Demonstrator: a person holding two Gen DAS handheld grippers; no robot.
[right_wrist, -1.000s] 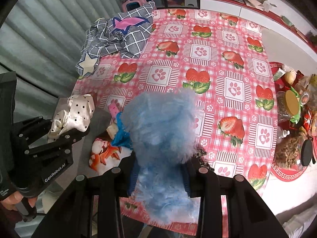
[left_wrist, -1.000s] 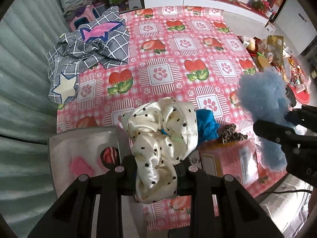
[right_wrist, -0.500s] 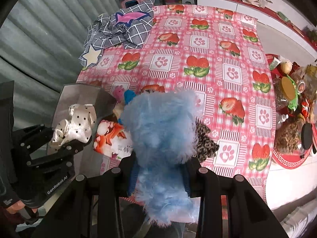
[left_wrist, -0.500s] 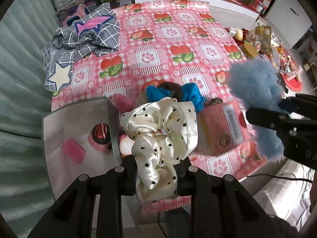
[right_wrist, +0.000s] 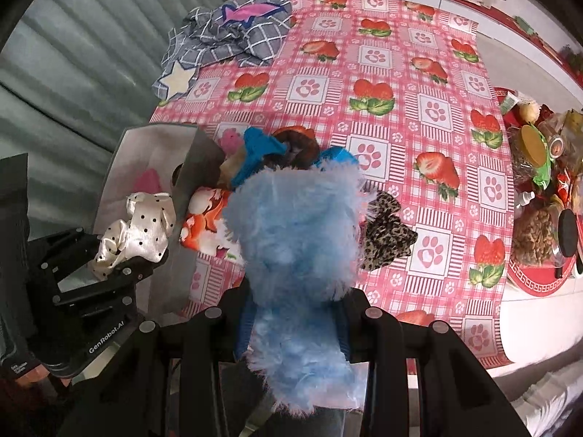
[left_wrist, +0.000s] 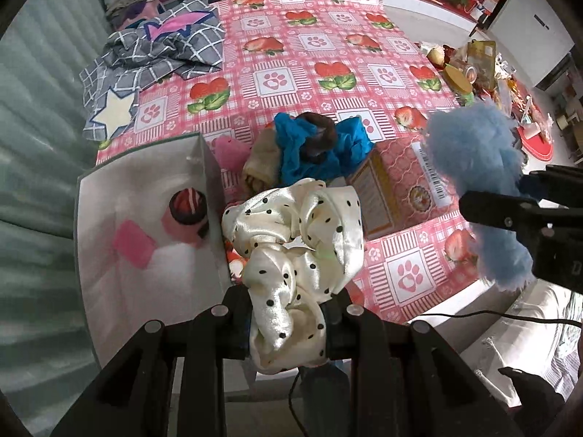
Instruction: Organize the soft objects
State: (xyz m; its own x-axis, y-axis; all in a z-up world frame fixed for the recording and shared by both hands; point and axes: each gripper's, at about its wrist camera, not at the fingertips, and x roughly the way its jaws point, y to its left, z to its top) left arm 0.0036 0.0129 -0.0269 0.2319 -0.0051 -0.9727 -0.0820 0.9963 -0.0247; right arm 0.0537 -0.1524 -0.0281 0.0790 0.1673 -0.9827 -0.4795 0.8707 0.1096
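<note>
My left gripper (left_wrist: 288, 320) is shut on a cream satin scrunchie with black dots (left_wrist: 298, 240), held above the table's near edge beside an open grey box (left_wrist: 109, 240). The same scrunchie (right_wrist: 138, 225) shows at the left of the right wrist view. My right gripper (right_wrist: 295, 320) is shut on a fluffy light-blue scrunchie (right_wrist: 295, 233), also seen at the right of the left wrist view as a blue fluffy scrunchie (left_wrist: 473, 160). On the table lie a bright blue scrunchie (left_wrist: 313, 149), a brown one (left_wrist: 317, 131), a pink one (left_wrist: 229, 149) and a leopard-print one (right_wrist: 386, 233).
The grey box holds a pink pad (left_wrist: 131, 244) and a striped round item (left_wrist: 187, 205). A pink carton (left_wrist: 404, 185) lies on the strawberry tablecloth (left_wrist: 328, 54). Grey checked bedding (left_wrist: 156, 51) sits at the far left. Snacks and jars (right_wrist: 539, 167) crowd the right edge.
Both grippers, still holding their scrunchies, have drawn back toward the table's near edge. More of the pile of scrunchies, the grey box and the pink carton now shows ahead.
</note>
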